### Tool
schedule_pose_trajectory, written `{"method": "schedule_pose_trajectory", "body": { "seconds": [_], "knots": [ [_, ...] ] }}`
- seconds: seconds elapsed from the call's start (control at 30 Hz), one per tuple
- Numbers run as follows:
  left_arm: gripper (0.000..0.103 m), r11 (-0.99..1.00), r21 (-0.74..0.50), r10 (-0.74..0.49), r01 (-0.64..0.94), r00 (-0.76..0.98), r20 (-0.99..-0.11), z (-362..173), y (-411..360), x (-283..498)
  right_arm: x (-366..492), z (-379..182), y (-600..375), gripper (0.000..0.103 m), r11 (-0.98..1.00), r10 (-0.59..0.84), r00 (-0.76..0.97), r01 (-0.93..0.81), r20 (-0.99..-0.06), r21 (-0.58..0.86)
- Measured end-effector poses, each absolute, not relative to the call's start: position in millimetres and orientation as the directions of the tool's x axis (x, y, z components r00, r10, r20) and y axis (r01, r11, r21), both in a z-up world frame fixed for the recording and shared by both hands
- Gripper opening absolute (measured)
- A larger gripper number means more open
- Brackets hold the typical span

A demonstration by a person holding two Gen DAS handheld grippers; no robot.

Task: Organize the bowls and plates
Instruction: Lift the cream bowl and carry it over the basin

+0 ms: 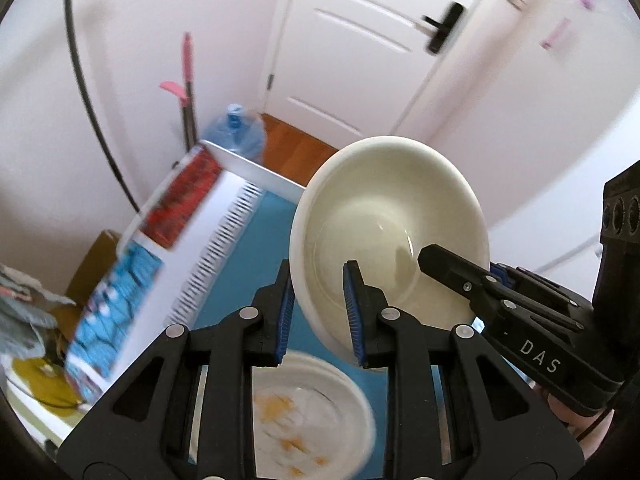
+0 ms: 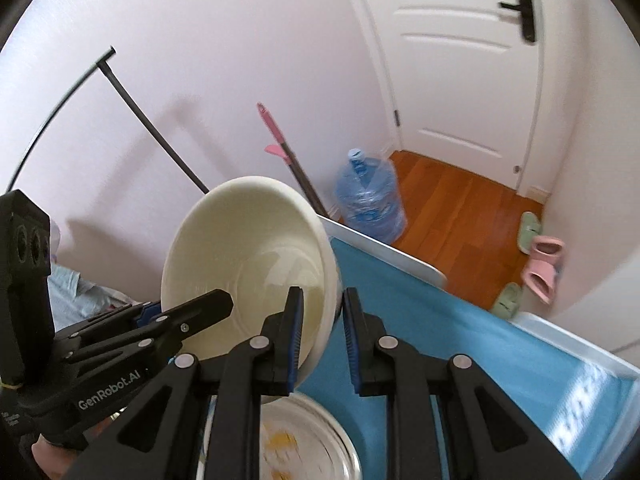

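Above a table (image 2: 500,356) covered in blue cloth, a cream bowl (image 1: 384,232) is held tilted in the air. Left tongs (image 1: 318,312) clench its rim on one side; right tongs (image 2: 322,336) clench the opposite rim. Beneath it sits a white plate (image 1: 320,412) with orange smears. Beyond lie a wooden floor (image 2: 452,200), white door (image 2: 460,72), water jug (image 2: 370,200) and slippers (image 2: 540,264).

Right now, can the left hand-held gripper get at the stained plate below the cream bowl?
Probably not: the left hand-held gripper is clamped on the cream bowl rim, so it is occupied. The stained plate itself lies uncovered below.
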State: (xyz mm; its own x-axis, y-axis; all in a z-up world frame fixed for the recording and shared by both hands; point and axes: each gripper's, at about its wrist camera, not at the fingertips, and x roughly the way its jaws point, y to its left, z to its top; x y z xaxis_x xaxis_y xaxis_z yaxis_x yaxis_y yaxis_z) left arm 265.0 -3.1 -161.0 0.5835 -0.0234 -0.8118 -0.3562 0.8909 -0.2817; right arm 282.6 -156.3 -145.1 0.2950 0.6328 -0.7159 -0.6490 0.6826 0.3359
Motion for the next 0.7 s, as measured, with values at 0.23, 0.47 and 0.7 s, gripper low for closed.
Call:
{"method": "schedule_pose_trajectory", "body": {
  "seconds": [0.23, 0.47, 0.7],
  "knots": [
    [0.022, 0.918, -0.304, -0.099, -0.255, 0.596, -0.797, -150, -115, 238, 237, -135, -264, 0.018, 0.748, 0.588, 0.372, -0.588, -0.718, 0.309],
    [0.022, 0.933, -0.321, -0.181, -0.163, 0.559, -0.809, -164, -212, 212, 215, -152, -362, 0.018, 0.807, 0.536, 0.416, -0.508, -0.734, 0.301],
    [0.022, 0.954, -0.29, -0.224, -0.074, 0.468, -0.855, -197, -269, 203, 191, -188, -419, 0.018, 0.856, 0.48, 0.419, -0.416, -0.771, 0.306]
  ]
}}
